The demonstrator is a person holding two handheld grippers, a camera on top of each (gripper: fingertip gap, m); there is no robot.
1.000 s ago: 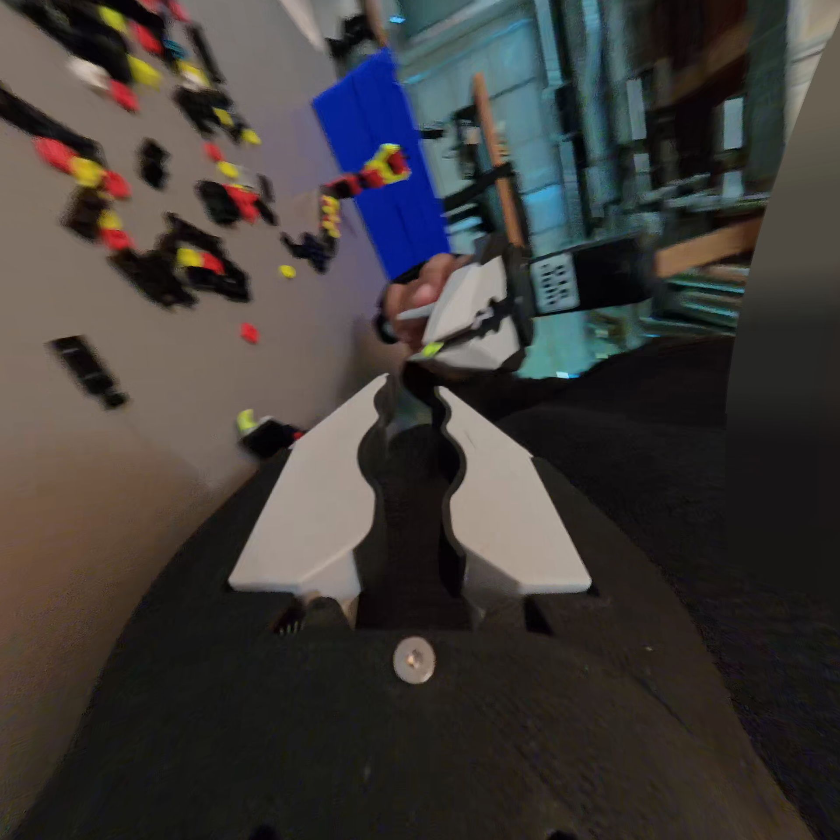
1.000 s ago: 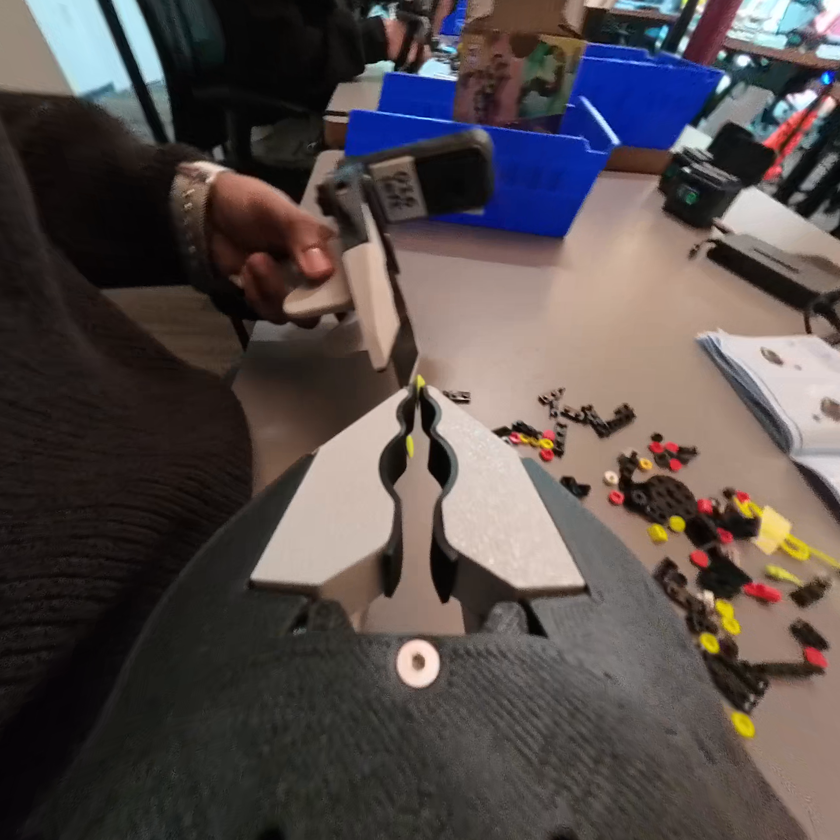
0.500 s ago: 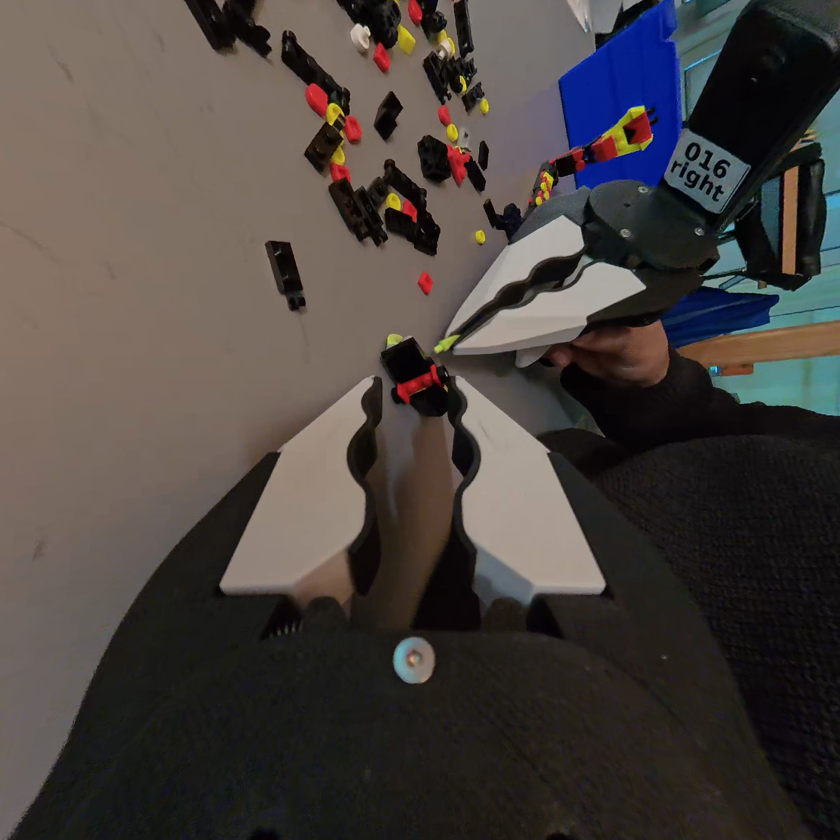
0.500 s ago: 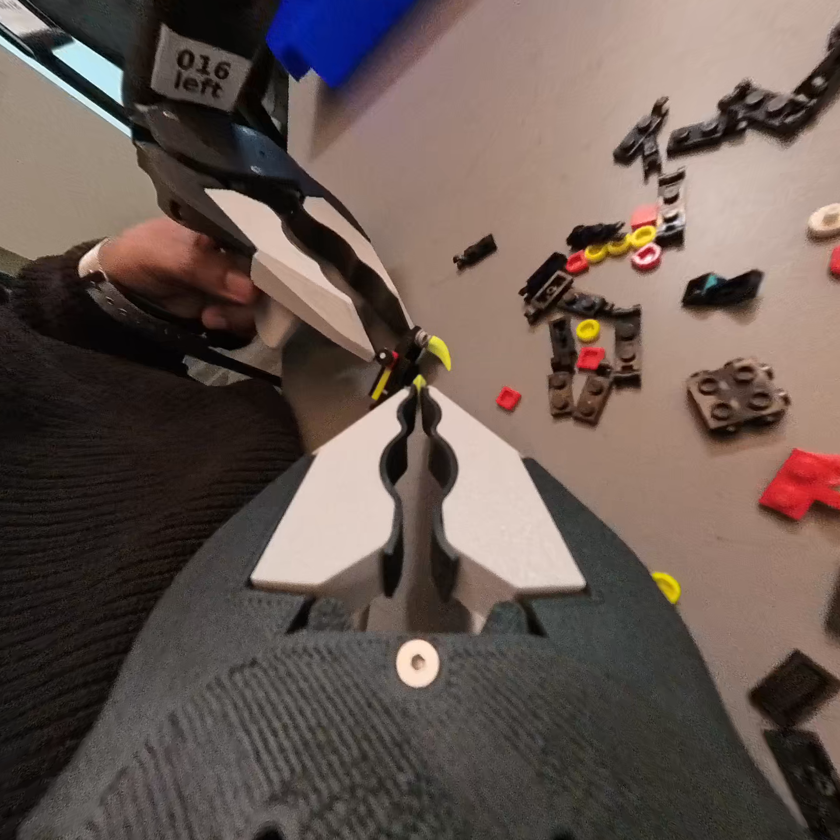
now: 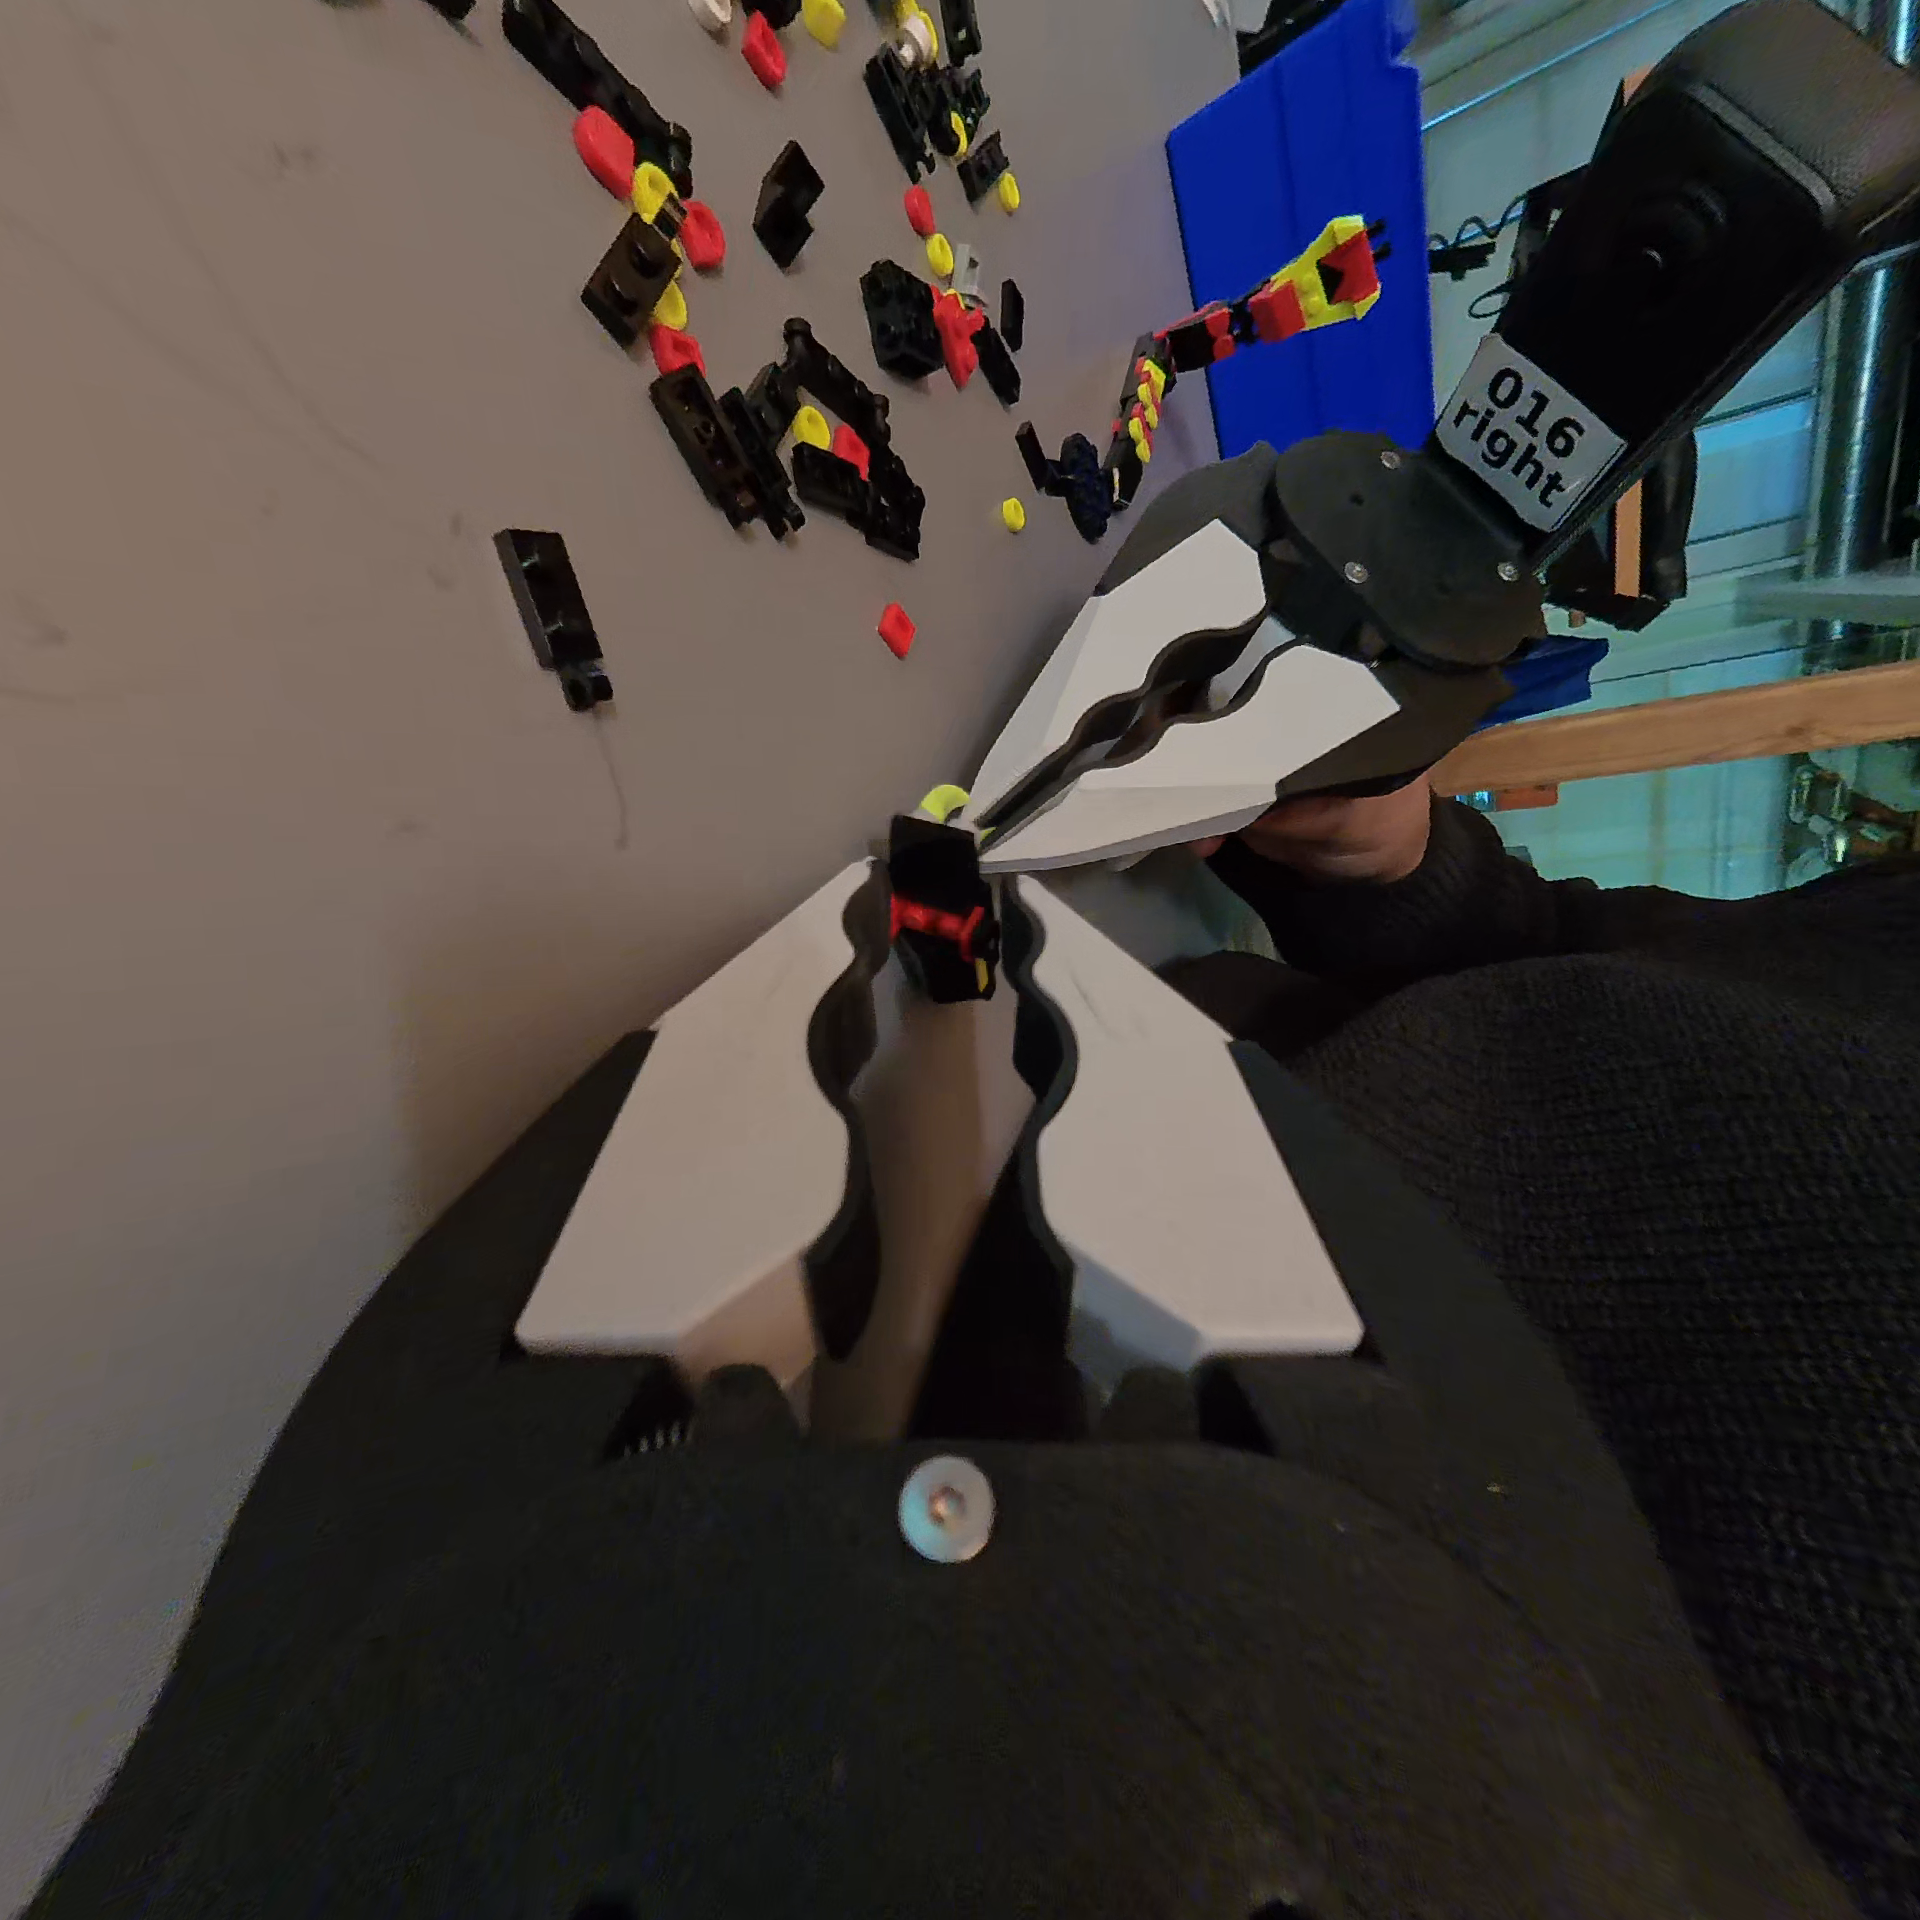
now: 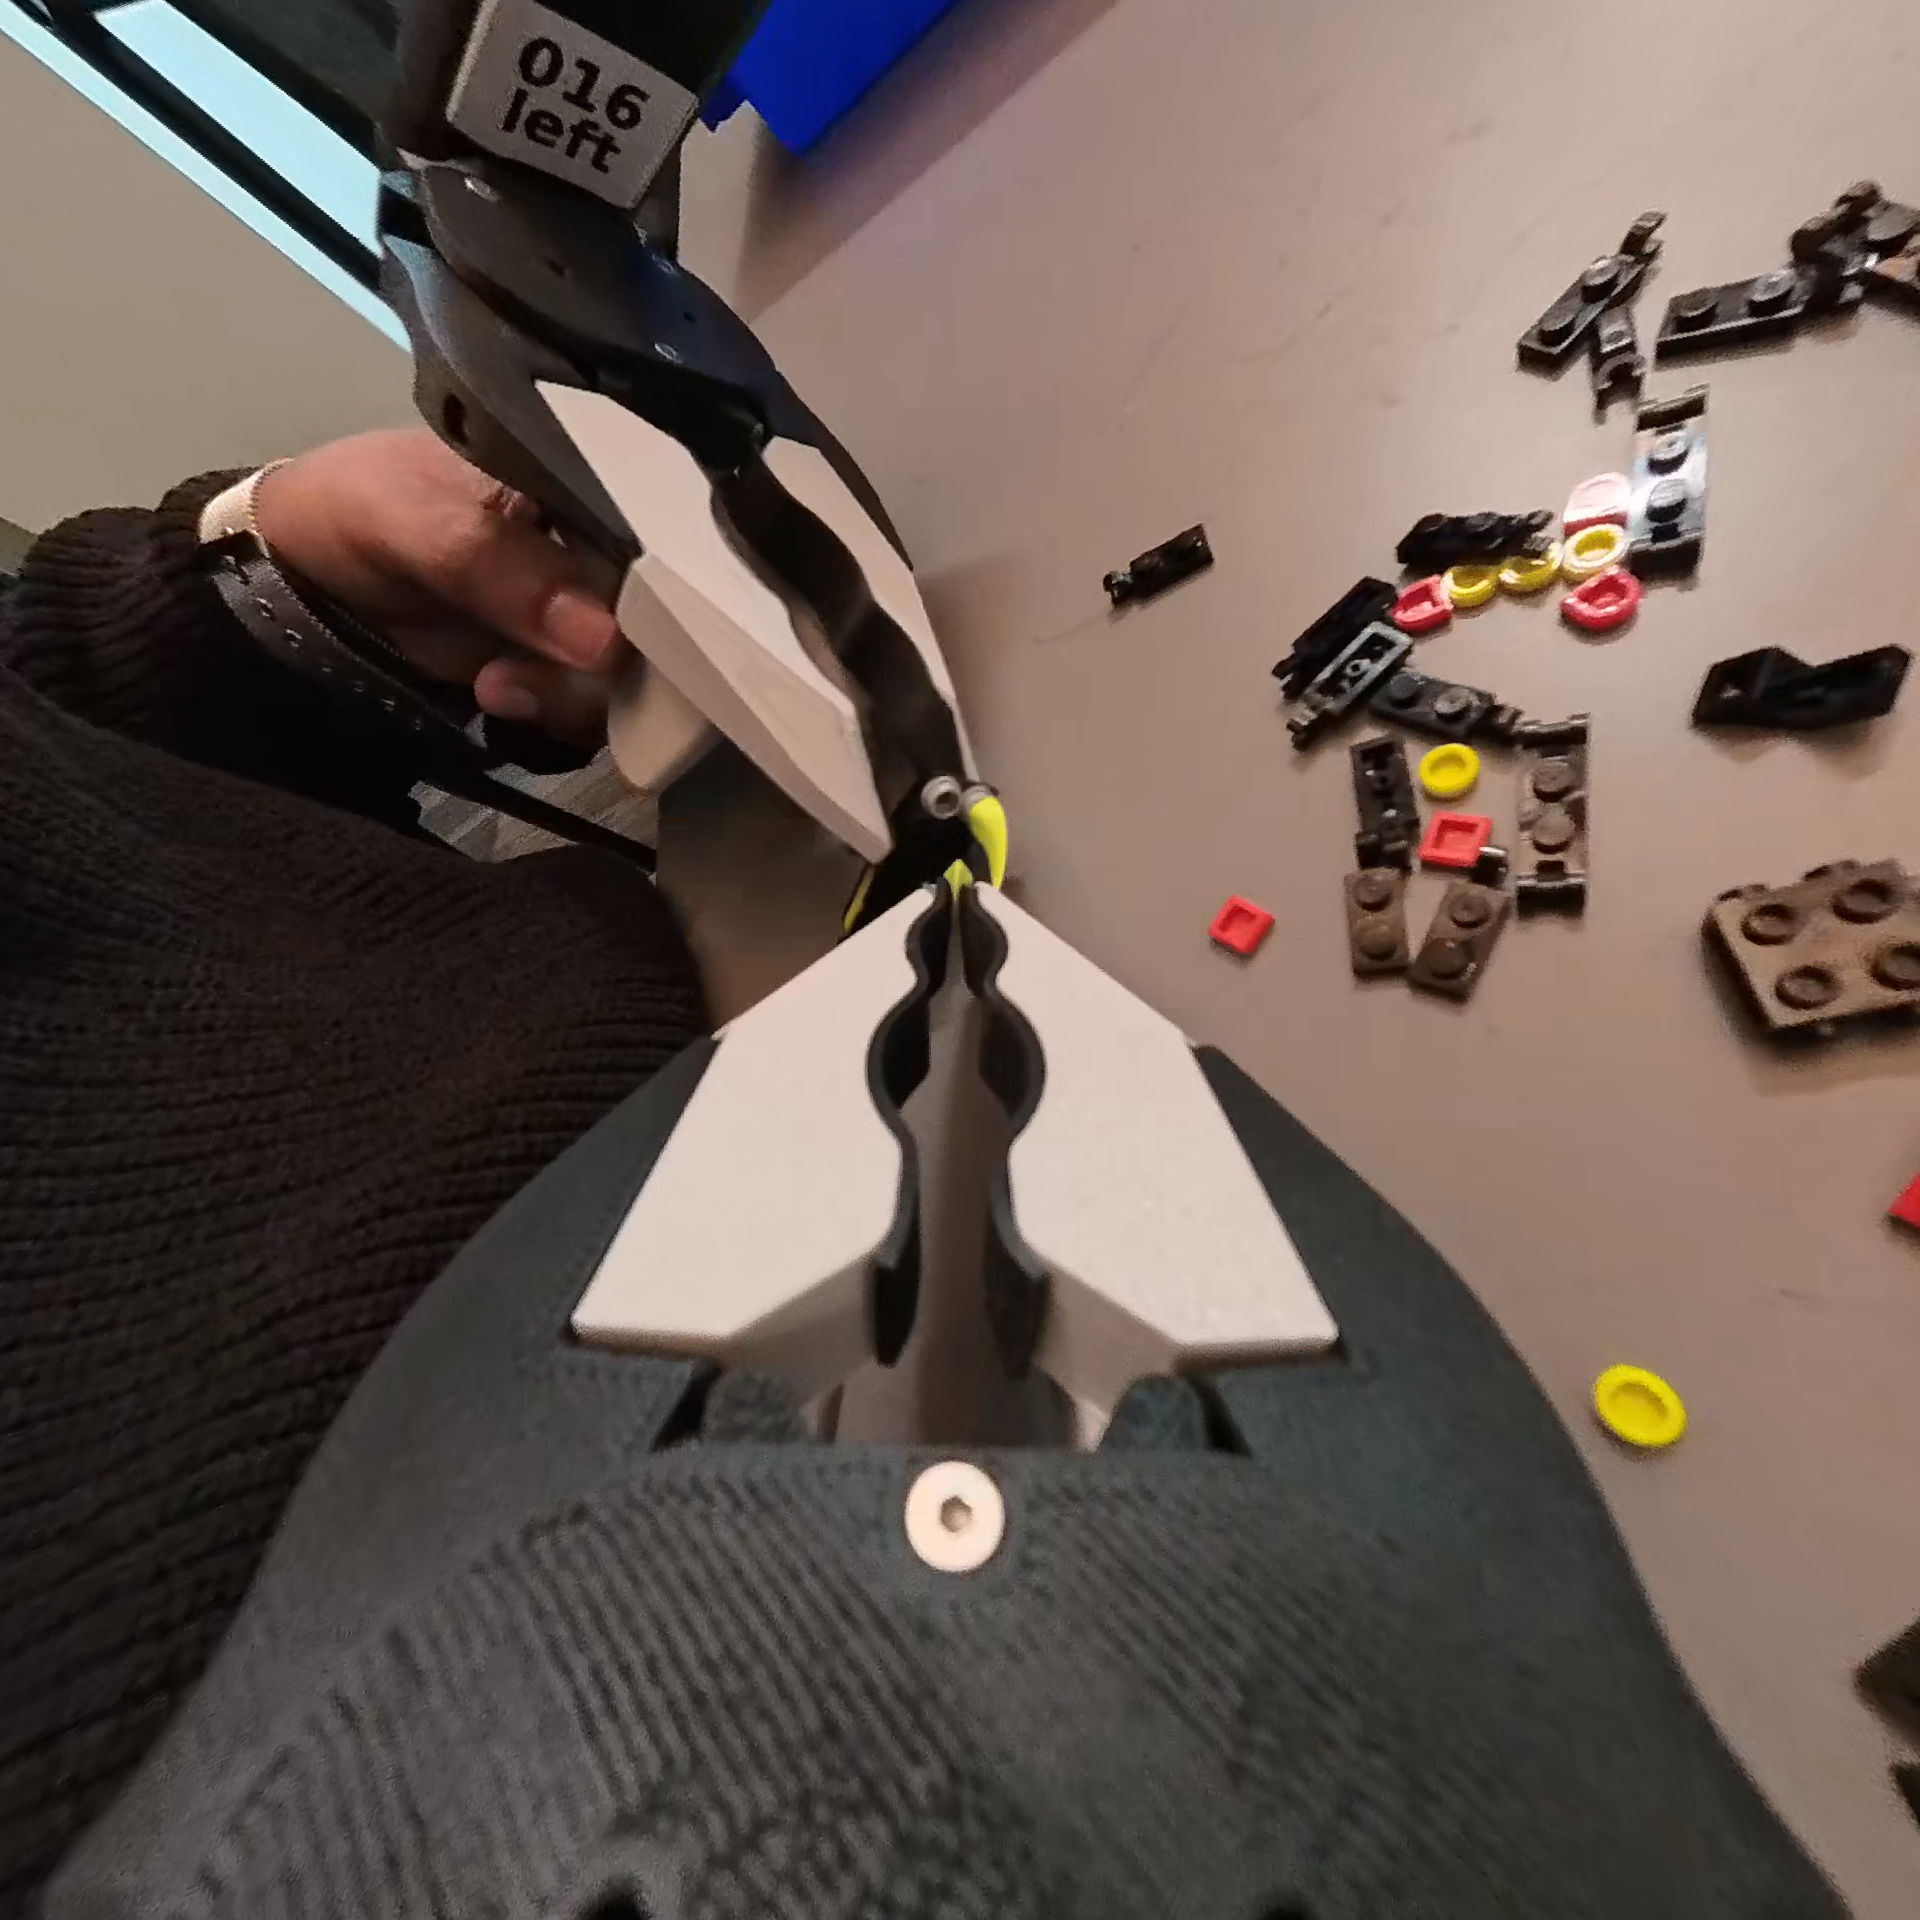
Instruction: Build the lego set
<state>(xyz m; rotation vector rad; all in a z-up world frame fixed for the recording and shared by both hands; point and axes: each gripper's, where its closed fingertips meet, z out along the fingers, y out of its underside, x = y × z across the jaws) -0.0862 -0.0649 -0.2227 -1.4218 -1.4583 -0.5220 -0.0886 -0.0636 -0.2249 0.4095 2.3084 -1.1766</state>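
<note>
My left gripper (image 5: 940, 883) is shut on a small black assembly with a red part (image 5: 940, 935), held just above the grey table (image 5: 260, 831). The assembly carries a yellow-green claw (image 6: 987, 826). My right gripper (image 6: 956, 904) is shut on a tiny yellow-green piece (image 6: 954, 878), and its tips touch the top of the assembly. The right gripper also shows in the left wrist view (image 5: 982, 826), coming in from the upper right. The left gripper shows in the right wrist view (image 6: 914, 821), coming in from the upper left.
Several loose black, red and yellow pieces (image 6: 1455, 790) lie scattered on the table. A built red, yellow and black chain (image 5: 1247, 322) lies near a blue bin (image 5: 1299, 208). A yellow round piece (image 6: 1640, 1405) lies near my right gripper. A person's sweater sleeves border the table edge.
The two grippers have come together from apart. The right gripper's tip, with its yellow-green piece, has closed the last gap and now touches the assembly held by the left gripper.
</note>
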